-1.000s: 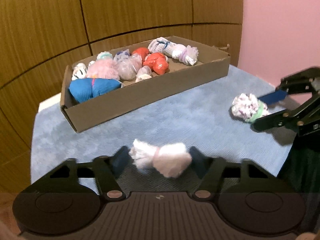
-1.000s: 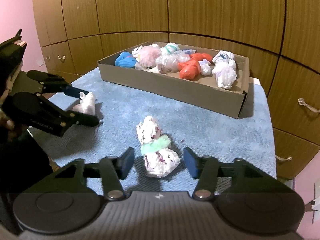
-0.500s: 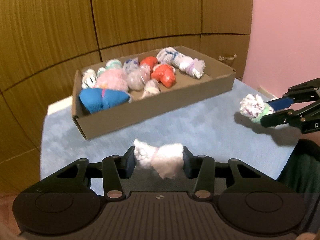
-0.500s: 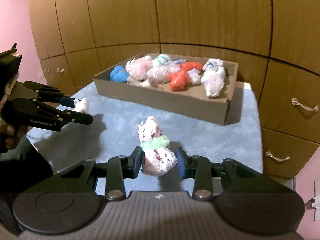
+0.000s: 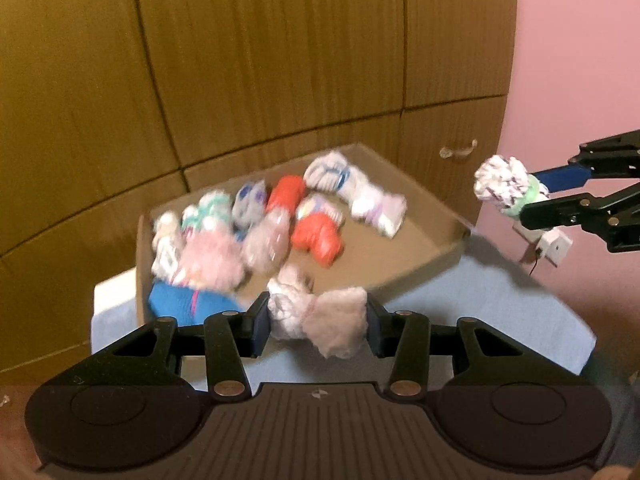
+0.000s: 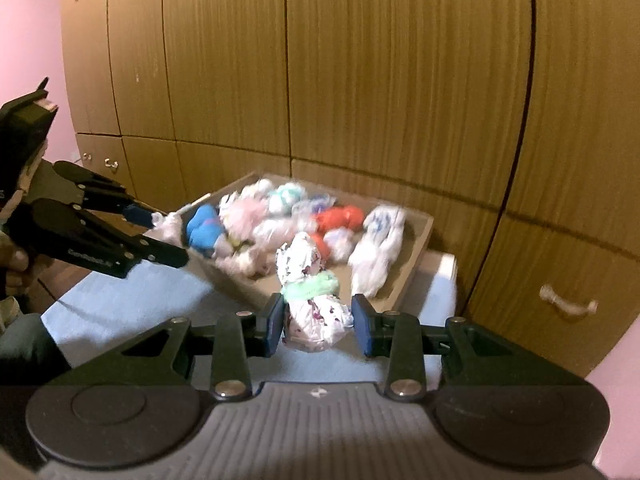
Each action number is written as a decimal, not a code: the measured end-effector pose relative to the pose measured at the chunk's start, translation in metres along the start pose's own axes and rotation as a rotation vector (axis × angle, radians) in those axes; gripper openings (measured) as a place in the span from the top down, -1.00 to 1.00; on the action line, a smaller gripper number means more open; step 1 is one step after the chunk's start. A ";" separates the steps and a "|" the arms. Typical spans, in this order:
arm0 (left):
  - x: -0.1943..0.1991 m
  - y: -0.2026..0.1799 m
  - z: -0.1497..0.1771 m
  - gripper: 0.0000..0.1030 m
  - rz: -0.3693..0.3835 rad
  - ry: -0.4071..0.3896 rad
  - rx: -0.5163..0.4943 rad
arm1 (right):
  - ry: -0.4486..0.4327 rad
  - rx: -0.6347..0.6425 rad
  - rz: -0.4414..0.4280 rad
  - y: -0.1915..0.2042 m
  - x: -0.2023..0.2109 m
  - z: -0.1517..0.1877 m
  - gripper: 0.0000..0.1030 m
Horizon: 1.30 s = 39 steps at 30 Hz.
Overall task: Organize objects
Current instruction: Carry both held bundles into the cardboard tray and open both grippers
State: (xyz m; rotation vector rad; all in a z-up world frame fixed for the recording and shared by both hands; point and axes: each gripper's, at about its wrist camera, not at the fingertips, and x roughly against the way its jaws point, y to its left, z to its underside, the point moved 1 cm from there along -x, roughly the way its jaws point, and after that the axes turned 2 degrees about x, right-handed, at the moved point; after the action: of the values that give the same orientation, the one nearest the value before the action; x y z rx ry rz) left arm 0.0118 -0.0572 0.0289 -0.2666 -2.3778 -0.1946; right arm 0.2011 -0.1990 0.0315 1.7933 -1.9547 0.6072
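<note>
Between left claw [image 5: 316, 322] fingers: white fluffy bundle [image 5: 320, 316], pinched, held above blue worktop [image 5: 480, 304] at near wall of cardboard box [image 5: 424, 256]. Box holds blurred bundles.

Right wrist view: right claw [image 6: 318, 322] pinching green-banded speckled bundle [image 6: 312, 300], raised before same box [image 6: 418, 248].

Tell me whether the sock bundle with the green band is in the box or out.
Out. The green-banded sock bundle is clamped in the right hand-held gripper, in the air near the cardboard box.
</note>
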 end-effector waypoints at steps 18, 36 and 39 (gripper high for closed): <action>-0.070 -0.006 -0.049 -0.03 0.016 0.065 0.083 | 0.107 0.113 -0.038 -0.020 -0.053 -0.050 0.35; -0.130 0.004 -0.024 -0.04 0.075 0.144 0.154 | 0.276 0.145 -0.078 -0.022 -0.124 -0.028 0.34; -0.134 0.004 -0.022 -0.05 0.068 0.137 0.143 | 0.302 0.151 -0.085 -0.019 -0.134 -0.022 0.34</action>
State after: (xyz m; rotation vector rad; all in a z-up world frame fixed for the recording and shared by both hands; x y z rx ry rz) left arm 0.1229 -0.0759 -0.0465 -0.2581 -2.2305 -0.0104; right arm 0.2317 -0.0783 -0.0267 1.7428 -1.6608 0.9570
